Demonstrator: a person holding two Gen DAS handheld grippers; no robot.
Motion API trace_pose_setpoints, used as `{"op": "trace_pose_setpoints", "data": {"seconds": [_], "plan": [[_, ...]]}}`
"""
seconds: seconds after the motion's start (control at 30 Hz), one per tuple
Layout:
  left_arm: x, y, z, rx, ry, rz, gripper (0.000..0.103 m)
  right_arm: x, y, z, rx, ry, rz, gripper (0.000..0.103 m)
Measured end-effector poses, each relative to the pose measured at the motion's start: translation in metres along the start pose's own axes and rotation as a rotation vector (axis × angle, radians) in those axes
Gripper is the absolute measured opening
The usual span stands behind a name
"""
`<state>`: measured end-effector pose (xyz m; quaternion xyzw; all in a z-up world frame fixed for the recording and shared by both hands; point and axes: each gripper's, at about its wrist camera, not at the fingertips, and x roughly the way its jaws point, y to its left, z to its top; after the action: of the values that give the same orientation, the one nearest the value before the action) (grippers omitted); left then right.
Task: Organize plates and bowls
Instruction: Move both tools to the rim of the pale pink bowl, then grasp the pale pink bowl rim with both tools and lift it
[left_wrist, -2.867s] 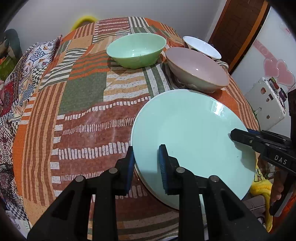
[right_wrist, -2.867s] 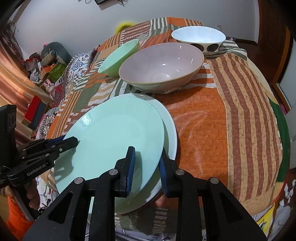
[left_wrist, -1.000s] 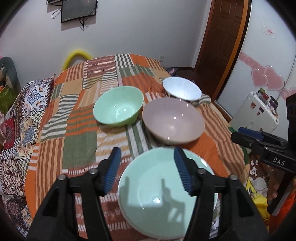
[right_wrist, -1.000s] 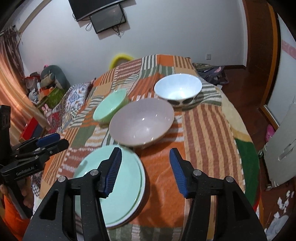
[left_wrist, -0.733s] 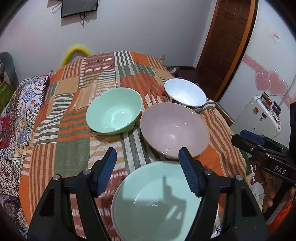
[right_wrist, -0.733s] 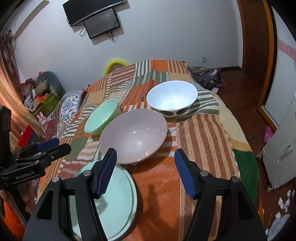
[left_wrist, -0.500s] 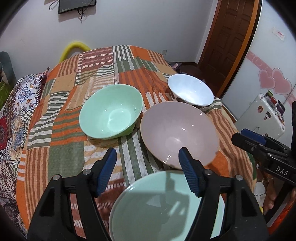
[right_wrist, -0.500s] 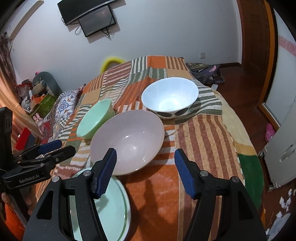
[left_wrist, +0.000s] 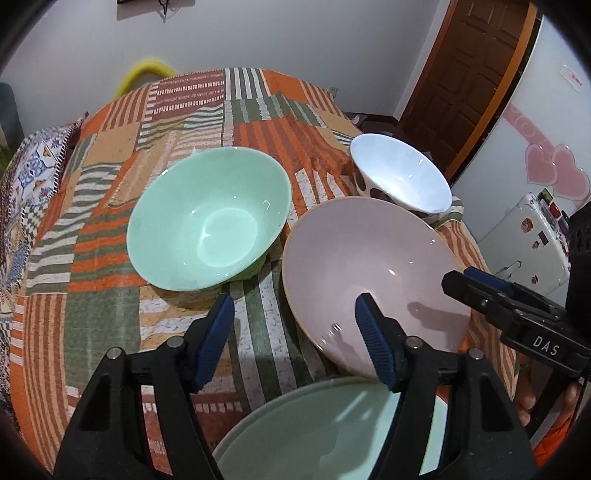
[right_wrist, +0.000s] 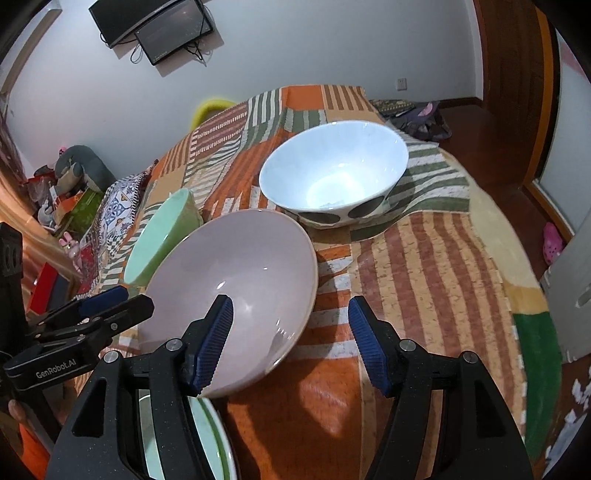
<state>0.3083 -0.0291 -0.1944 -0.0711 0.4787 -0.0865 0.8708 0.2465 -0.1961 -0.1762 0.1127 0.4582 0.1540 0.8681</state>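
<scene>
Right wrist view: glossy pale-pink bowl (right_wrist: 236, 280), wide, shallow, empty.

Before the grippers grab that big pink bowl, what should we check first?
1. Left gripper empty: ok, nothing pressed between its pads, jaws closing.
2. Right gripper empty: ok, open.
3. Pink bowl empty: ok.
4. Grippers on opposite rims of the bowl: ok, one at each side.
5. Pink bowl clear of green bowl and white bowl: cannot tell, rims look very close.
6. Green plates stacked nearby: ok, just in front of the pink bowl.
</scene>
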Motion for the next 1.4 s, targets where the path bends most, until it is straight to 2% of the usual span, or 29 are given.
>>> {"op": "trace_pose_setpoints", "data": {"seconds": [0.03, 0.07, 0.17, 0.23, 0.33, 0.47, 0.53, 0.8, 1.1, 1.4], "plan": [[0.003, 0.001, 0.001, -0.006, 0.01, -0.007, 0.054, 0.002, -0.001, 0.0, 0.004, 0.006, 0.002, 0.061], [0.006, 0.003, 0.001, -0.01, 0.022, -0.014, 0.051, 0.004, -0.002, -0.001, 0.01, 0.01, 0.004, 0.061], [0.012, 0.004, -0.002, -0.016, 0.035, -0.015, 0.045, 0.008, -0.006, -0.003, 0.022, 0.021, 0.016, 0.049], [0.016, 0.005, -0.004, -0.017, 0.043, -0.023, 0.037, 0.011, -0.009, -0.004, 0.03, 0.033, 0.026, 0.043], [0.02, 0.004, -0.005, -0.027, 0.048, -0.047, 0.034, 0.017, -0.011, -0.004, 0.028, 0.051, 0.032, 0.031], [0.028, 0.001, -0.003, -0.025, 0.07, -0.068, 0.031, 0.02, -0.013, -0.005, 0.047, 0.061, 0.073, 0.026], [0.031, 0.0, -0.002, -0.023, 0.08, -0.078, 0.025, 0.02, -0.012, -0.005, 0.048, 0.065, 0.086, 0.022], [0.03, -0.01, -0.006, 0.016, 0.092, -0.031, 0.023, 0.018, 0.002, 0.0, 0.0, 0.08, 0.04, 0.022], [0.018, -0.018, -0.006, 0.025, 0.089, -0.04, 0.023, 0.007, 0.007, 0.003, -0.016, 0.071, 0.001, 0.022], [-0.015, -0.032, -0.008, 0.049, 0.041, -0.051, 0.023, -0.019, 0.013, 0.002, -0.022, 0.031, -0.01, 0.022]]}}
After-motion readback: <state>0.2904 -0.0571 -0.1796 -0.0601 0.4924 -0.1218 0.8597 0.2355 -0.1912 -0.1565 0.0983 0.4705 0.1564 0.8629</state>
